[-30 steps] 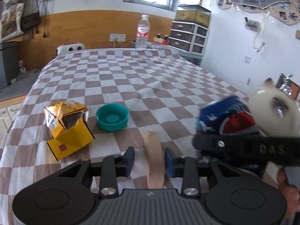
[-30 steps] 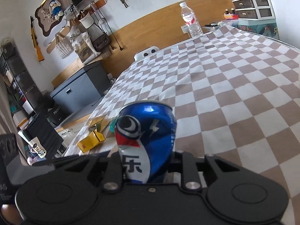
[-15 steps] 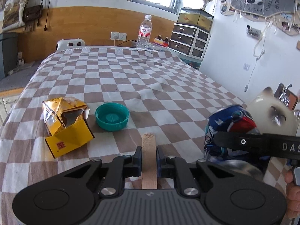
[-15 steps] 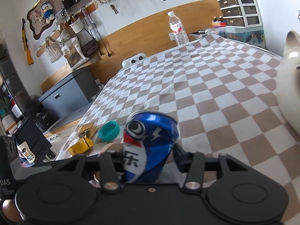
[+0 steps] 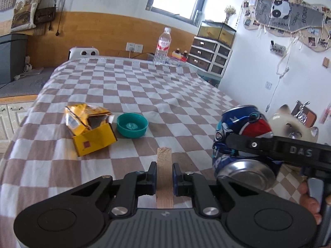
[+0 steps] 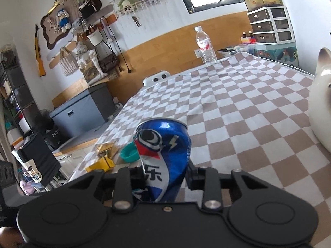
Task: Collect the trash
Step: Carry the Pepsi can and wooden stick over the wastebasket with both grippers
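Observation:
My left gripper point(image 5: 163, 174) is shut on a flat wooden stick point(image 5: 164, 161) and holds it above the checkered tablecloth point(image 5: 144, 91). My right gripper point(image 6: 165, 175) is shut on a dented blue Pepsi can point(image 6: 163, 157), held off the table; the can also shows at the right of the left wrist view point(image 5: 242, 142). A crumpled yellow carton point(image 5: 91, 130) and a teal plastic lid point(image 5: 132, 125) lie on the cloth ahead and left of the left gripper. Both also show in the right wrist view, the carton point(image 6: 104, 157) and the lid point(image 6: 129, 155) left of the can.
A cream cat-shaped ceramic container point(image 5: 293, 126) stands at the table's right edge, also in the right wrist view point(image 6: 320, 111). A water bottle point(image 5: 163, 46) stands at the far end. A drawer unit point(image 5: 211, 56) and a grey storage box point(image 6: 82, 111) flank the table.
The left gripper closed on the wooden stick and lifted it off the cloth. The right gripper carried the can upward and toward the cat container.

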The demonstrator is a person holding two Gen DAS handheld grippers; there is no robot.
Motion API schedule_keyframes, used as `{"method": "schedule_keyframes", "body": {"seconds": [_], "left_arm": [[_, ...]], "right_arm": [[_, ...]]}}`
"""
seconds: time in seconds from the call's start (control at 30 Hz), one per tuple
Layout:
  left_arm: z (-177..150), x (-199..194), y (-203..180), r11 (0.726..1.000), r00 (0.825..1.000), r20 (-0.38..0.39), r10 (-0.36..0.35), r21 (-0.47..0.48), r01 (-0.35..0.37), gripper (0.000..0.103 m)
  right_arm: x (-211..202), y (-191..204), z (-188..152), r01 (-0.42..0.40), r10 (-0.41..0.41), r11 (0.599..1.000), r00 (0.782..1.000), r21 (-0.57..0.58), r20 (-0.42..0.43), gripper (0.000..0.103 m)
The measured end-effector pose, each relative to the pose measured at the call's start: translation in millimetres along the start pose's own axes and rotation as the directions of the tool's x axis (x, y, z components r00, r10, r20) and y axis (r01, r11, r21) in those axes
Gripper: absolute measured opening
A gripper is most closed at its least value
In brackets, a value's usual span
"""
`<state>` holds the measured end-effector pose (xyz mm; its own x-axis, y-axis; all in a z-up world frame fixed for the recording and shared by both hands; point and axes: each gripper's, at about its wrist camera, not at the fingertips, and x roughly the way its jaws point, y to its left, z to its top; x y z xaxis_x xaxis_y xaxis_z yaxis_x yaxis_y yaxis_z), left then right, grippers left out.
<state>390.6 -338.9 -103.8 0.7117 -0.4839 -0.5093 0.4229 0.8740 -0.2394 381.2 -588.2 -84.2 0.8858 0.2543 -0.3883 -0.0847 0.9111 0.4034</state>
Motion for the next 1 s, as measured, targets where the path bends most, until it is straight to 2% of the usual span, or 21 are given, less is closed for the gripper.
{"method": "schedule_keyframes", "body": {"seconds": [0.27,0.4,0.57,0.77,1.0], "left_arm": [[-14.5,-48.5,17.9,1.000,0.999,0.047,0.008,-0.008,-0.008,0.015],[-19.5,-73.2,32.0,0.999,0.997,0.074,0.035,-0.007,-0.035,0.015],[-24.1,-102.4,48.9,0.998,0.993,0.098,0.068,-0.013,-0.068,0.015],[-29.4,-139.5,68.3,0.995,0.988,0.122,0.096,-0.026,-0.094,0.015],[-37.5,-186.2,93.1,0.991,0.980,0.153,0.129,-0.047,-0.124,0.015]], "right_arm": [[-14.3,7.5,-13.4,0.016,-0.016,1.000,0.998,0.004,0.053,0.034],[-27.0,13.4,-21.8,0.034,-0.035,0.999,0.994,0.008,0.104,0.034],[-36.8,27.3,-31.2,0.044,-0.046,0.999,0.991,0.025,0.128,0.034],[-57.3,69.0,-37.9,-0.010,0.009,1.000,0.985,0.002,0.173,0.034],[-69.3,135.6,-48.4,-0.042,0.058,0.994,0.985,-0.096,0.160,0.034]]}}
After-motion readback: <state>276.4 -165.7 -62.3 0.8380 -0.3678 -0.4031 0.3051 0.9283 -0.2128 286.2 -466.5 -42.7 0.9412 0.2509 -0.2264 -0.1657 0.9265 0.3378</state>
